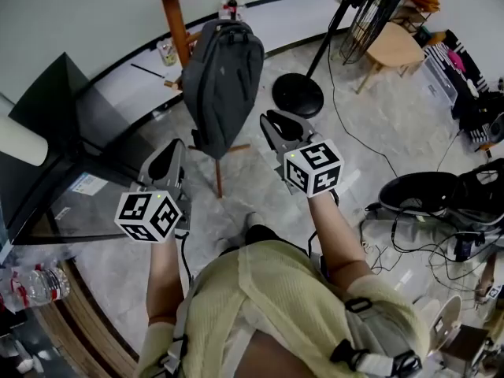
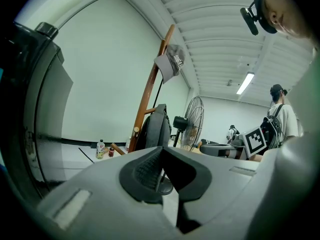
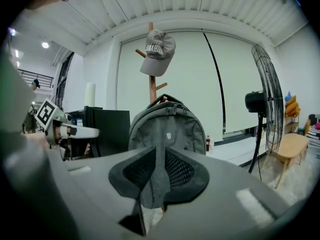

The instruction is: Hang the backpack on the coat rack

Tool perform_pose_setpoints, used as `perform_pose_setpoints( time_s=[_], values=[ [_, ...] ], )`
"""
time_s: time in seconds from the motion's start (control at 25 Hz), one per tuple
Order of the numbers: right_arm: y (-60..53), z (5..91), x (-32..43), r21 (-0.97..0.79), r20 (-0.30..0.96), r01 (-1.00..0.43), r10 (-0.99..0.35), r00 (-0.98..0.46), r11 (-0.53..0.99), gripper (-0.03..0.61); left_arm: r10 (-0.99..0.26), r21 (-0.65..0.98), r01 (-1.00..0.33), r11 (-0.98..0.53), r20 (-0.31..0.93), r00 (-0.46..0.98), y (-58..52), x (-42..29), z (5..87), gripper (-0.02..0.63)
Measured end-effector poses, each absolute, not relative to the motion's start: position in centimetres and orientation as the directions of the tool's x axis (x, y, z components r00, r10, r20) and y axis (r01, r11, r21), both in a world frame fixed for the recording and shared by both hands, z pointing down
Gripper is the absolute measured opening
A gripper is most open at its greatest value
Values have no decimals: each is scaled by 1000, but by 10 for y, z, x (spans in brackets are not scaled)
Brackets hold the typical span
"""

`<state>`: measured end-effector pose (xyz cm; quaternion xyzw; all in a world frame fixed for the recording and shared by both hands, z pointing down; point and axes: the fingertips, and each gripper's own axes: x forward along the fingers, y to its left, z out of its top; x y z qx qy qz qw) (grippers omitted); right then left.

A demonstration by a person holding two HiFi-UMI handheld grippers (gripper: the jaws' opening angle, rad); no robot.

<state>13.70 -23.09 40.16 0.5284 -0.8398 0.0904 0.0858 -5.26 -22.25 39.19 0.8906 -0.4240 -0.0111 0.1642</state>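
A: The left gripper (image 2: 161,154) has its jaws pressed together on nothing. The right gripper (image 3: 159,159) has its jaws slightly apart, also empty.

B: The backpack (image 1: 223,85) already hangs on the coat rack (image 1: 175,24), just ahead. I'd draw both back level, clear of the straps.

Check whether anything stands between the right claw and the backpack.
Nothing visible does. The backpack hangs on the coat rack, straight ahead of the right claw and apart from it.
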Motion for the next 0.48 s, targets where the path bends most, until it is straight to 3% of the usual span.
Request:
perform_pose_setpoints(
  time_s=[0.2, 0.48],
  values=[
    [-223, 404, 136, -61, 243, -910, -878, -412, 410, 4, -746, 311, -737, -600, 113, 656, -221, -50, 391, -2],
    [-214, 400, 134, -64, 245, -918, -885, -395, 392, 3, -742, 309, -733, -606, 115, 661, -216, -51, 390, -2]
  ],
)
